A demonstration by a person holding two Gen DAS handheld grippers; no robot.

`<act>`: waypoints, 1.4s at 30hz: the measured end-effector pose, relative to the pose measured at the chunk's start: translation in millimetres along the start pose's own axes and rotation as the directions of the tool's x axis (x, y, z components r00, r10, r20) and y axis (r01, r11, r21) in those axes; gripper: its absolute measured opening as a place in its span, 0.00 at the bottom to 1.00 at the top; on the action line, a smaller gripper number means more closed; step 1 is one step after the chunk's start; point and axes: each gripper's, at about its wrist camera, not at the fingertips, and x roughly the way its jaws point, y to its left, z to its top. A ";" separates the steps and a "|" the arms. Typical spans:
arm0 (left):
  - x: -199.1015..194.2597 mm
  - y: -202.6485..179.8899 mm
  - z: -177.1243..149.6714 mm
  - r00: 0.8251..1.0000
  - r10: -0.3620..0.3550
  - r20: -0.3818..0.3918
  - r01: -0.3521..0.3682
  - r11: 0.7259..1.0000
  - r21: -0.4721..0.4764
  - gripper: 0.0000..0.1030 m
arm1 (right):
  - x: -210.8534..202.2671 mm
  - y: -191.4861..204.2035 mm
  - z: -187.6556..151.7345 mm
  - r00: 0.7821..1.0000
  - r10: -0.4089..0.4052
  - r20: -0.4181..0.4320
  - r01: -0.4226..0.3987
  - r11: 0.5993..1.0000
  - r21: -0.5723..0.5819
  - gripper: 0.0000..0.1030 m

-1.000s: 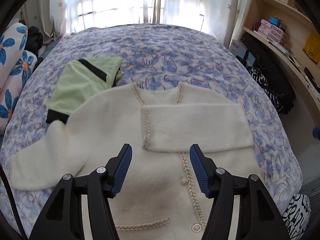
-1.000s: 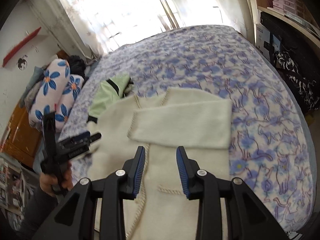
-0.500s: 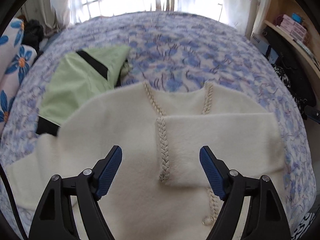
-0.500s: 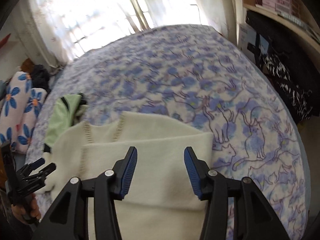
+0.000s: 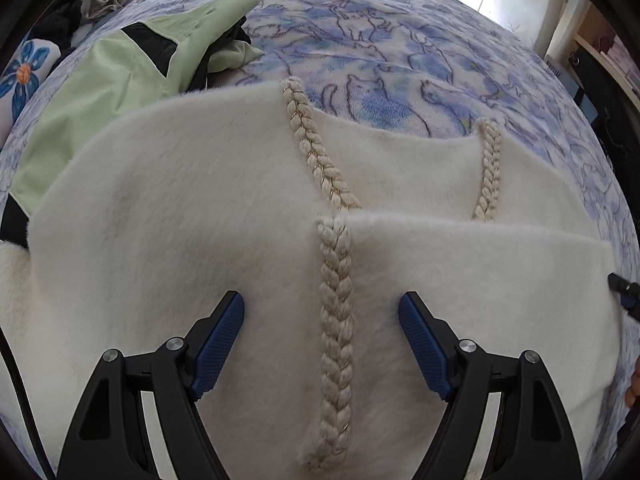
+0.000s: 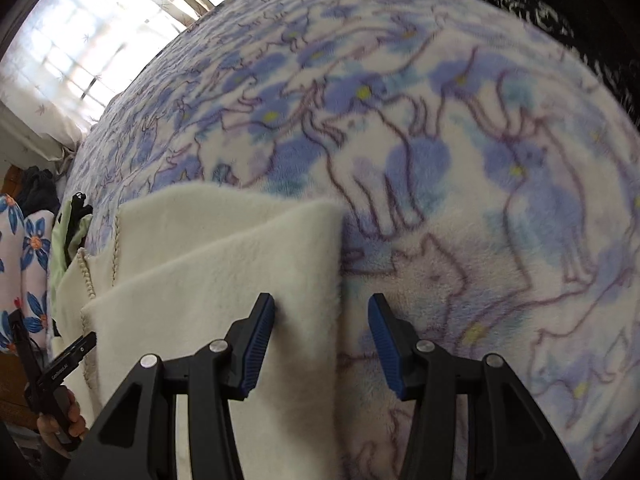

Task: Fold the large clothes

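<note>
A cream fuzzy cardigan (image 5: pixel 180 208) with braided trim lies flat on the bed. One sleeve (image 5: pixel 480 280) is folded across its chest. My left gripper (image 5: pixel 320 298) hovers close over it, its jaws closing. They straddle the sleeve's braided cuff (image 5: pixel 334 256), and the pads are not pressing on it. In the right wrist view the cardigan (image 6: pixel 208 264) shows its folded right edge. My right gripper (image 6: pixel 321 299) stands open astride that edge, one finger over the cream cloth and one over the blanket (image 6: pixel 440 140).
A light green jacket (image 5: pixel 100 92) with black bands lies at the cardigan's far left, partly under it. Floral pillows (image 6: pixel 32 264) sit at the left side of the bed. A hand (image 6: pixel 66 420) holding the other tool shows at the lower left. Bare blanket (image 5: pixel 380 40) spreads beyond the collar.
Both grippers have come down much closer to the cardigan. The left jaws stand wider than a second ago. The right gripper has opened further and shifted over the cardigan's right edge.
</note>
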 end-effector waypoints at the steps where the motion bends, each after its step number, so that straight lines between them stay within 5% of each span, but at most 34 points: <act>1: -0.3 0.1 0.5 1.000 -0.025 0.010 0.025 1.000 0.000 0.46 | 2.4 -1.6 -1.1 1.000 0.020 0.008 -0.020 1.000 0.015 0.48; 3: -1.6 -1.1 2.4 0.997 -0.071 0.007 0.071 0.997 0.002 0.15 | 4.9 1.7 -2.2 0.999 0.042 0.031 -0.042 0.999 0.009 0.38; 4: -5.4 -1.7 3.4 0.998 -0.064 0.020 0.064 0.998 -0.004 0.13 | 5.4 9.0 -2.1 0.998 0.042 0.039 -0.041 0.999 -0.027 0.21; 9: -33.4 -1.4 -2.1 0.985 -0.069 0.160 0.069 0.998 0.005 0.12 | -15.2 46.5 0.1 0.984 -0.017 0.175 0.047 0.984 -0.171 0.14; 14: -10.5 5.8 -9.1 0.998 -0.018 0.064 0.019 1.000 -0.012 0.22 | 12.8 46.7 -8.1 0.972 -0.181 0.149 0.207 0.962 -0.176 0.24; 16: -20.1 10.5 -11.6 0.997 0.009 0.074 -0.006 0.999 -0.039 0.36 | 1.7 45.4 -10.1 0.970 -0.184 0.157 0.206 0.969 -0.139 0.25; 20: -49.8 5.1 -18.4 0.988 0.042 0.151 -0.043 0.999 0.006 0.38 | -37.7 58.6 -22.1 0.945 -0.189 0.265 0.229 0.965 -0.128 0.26; 22: -61.0 -8.2 -23.1 0.985 0.025 0.169 -0.035 0.998 0.057 0.38 | -50.2 74.8 -32.4 0.942 -0.157 0.296 0.210 0.965 -0.157 0.42; 24: -65.7 -27.0 -26.8 0.987 -0.013 0.162 -0.002 0.996 0.092 0.40 | -48.5 94.1 -43.6 0.964 -0.088 0.252 0.139 0.971 -0.192 0.47; 27: -62.8 -49.9 -31.5 0.988 -0.070 0.138 0.057 0.994 0.096 0.44 | -30.2 126.1 -61.4 0.986 0.040 0.159 0.002 0.967 -0.253 0.47; 29: -54.1 -58.0 -36.3 0.989 -0.085 0.123 0.075 0.994 0.083 0.45 | -17.2 146.3 -76.2 0.987 0.061 0.150 -0.015 0.957 -0.291 0.47; 32: -32.2 -59.0 -43.7 0.995 -0.053 0.088 0.047 0.996 0.070 0.48 | 9.5 157.6 -91.8 0.995 0.025 0.100 0.007 0.951 -0.311 0.47; 34: -30.3 -50.0 -48.9 0.990 -0.075 0.116 0.066 0.994 0.085 0.54 | 19.9 147.7 -96.7 0.997 0.001 0.083 0.024 0.951 -0.308 0.36; 36: -32.6 -39.8 -49.1 0.989 -0.081 0.123 0.070 0.994 0.089 0.55 | 13.4 131.5 -94.7 0.993 -0.011 0.114 0.047 0.947 -0.318 0.28; 41: -37.6 -26.1 -48.1 0.991 -0.073 0.113 0.061 0.993 0.105 0.52 | -15.3 73.6 -82.9 0.958 -0.185 0.220 0.238 0.939 -0.248 0.27; 42: -40.5 -27.6 -50.1 0.991 -0.064 0.114 0.050 0.992 0.116 0.52 | -20.8 62.0 -81.8 0.962 -0.172 0.213 0.221 0.948 -0.231 0.27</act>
